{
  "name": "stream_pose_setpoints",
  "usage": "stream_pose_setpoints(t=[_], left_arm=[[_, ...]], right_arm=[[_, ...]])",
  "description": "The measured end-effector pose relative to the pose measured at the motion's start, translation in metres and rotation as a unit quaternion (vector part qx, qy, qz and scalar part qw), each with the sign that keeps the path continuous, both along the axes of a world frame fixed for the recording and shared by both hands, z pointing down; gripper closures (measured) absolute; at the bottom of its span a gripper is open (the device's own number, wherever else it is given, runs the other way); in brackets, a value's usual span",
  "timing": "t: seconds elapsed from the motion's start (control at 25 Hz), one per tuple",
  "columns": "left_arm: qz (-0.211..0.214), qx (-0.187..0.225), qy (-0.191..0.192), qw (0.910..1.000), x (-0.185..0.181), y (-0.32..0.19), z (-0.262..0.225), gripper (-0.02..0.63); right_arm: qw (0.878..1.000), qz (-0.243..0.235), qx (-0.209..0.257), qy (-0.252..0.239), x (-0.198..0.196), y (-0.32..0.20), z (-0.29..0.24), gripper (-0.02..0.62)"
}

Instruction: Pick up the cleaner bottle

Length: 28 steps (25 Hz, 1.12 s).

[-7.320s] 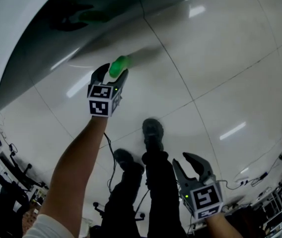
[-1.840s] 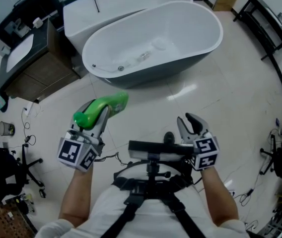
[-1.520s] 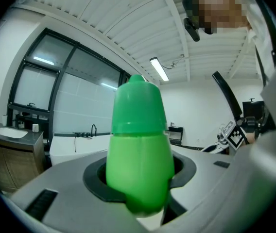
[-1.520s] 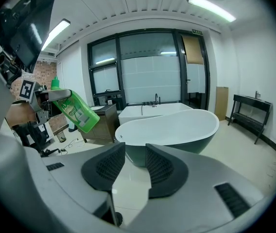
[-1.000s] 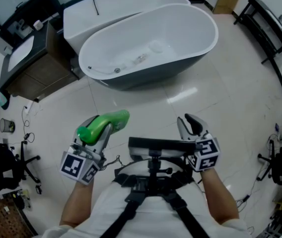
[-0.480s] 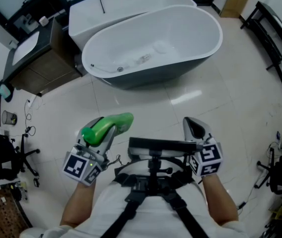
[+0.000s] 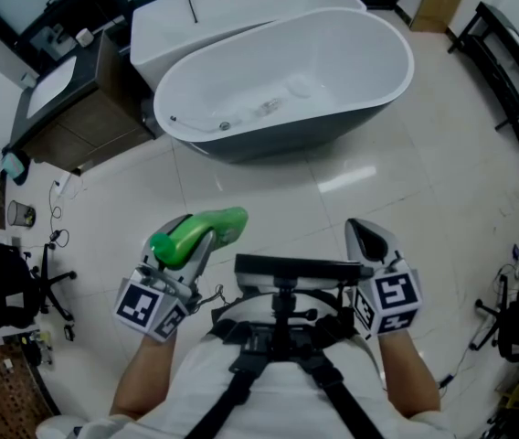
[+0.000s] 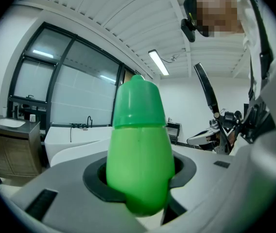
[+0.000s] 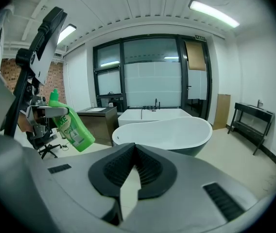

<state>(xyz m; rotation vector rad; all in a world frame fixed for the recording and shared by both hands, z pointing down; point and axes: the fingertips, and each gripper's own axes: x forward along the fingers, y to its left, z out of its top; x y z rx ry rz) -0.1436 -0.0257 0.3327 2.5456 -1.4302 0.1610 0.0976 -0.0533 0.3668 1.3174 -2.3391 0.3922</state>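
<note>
Left gripper: the green cleaner bottle is being pinched between its jaws, with the pads pressing on both sides of the body. In the left gripper view the bottle is being seen cap-first, filling the gap of the left gripper. The bottle is being held tilted in the air above the tiled floor, base end toward the bathtub, touching nothing else.

Right gripper: the jaws are being pressed together on nothing, and the pads are being seen meeting in the right gripper view. It is being held level with the left gripper, well apart from it.

Beyond the bathtub, a wooden vanity cabinet is being shown at the left and a black rack at the right.
</note>
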Motion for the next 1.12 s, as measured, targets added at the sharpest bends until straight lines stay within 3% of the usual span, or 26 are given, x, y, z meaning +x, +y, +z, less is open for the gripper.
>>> stream_pose_setpoints(t=[0.68, 1.12], left_arm=[[0.018, -0.002, 0.0, 0.9998, 0.021, 0.0, -0.005, 0.426], [0.002, -0.008, -0.001, 1.0, 0.015, -0.016, -0.006, 0.426]], right_arm=[[1.0, -0.005, -0.01, -0.009, 0.001, -0.008, 0.0, 0.588], [1.0, -0.004, 0.001, -0.007, 0.01, -0.02, -0.002, 0.588]])
